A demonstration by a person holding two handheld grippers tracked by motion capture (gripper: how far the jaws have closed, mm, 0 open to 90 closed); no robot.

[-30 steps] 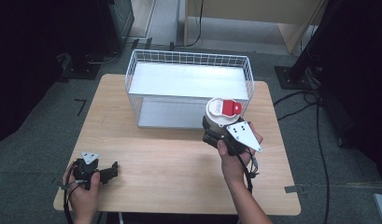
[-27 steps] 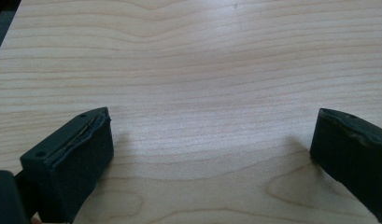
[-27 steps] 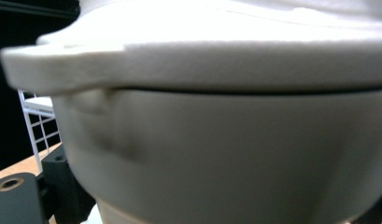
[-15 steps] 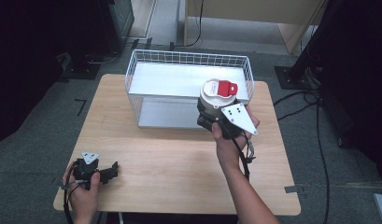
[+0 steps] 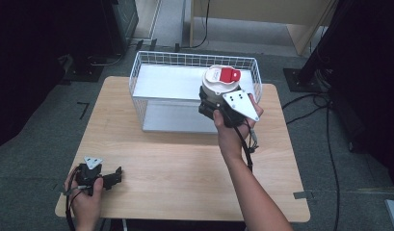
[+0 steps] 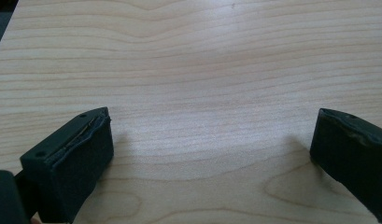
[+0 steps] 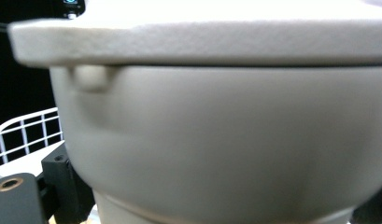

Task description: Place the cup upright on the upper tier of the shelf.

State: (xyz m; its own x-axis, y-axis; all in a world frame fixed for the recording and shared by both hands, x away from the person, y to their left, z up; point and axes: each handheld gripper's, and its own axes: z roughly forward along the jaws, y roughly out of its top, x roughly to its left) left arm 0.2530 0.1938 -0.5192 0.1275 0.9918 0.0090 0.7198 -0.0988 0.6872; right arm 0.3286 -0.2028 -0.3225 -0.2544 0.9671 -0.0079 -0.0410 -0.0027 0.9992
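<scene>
High view: my right gripper (image 5: 215, 107) has its jaws pinching a white container (image 5: 218, 86) w/ a red flap on the lid, held above the wire basket (image 5: 151, 60). Left gripper (image 5: 118, 172) rests on the wooden table (image 5: 185, 163), near-left corner, jaws spread wide, nothing between.

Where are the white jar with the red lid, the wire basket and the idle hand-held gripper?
Jar (image 5: 218, 84): high view, on its white top beside the red lid.
Basket (image 5: 137, 72): high view, on its left rim.
Left hand-held gripper (image 5: 118, 173): high view, between its open jaw tips.
</scene>
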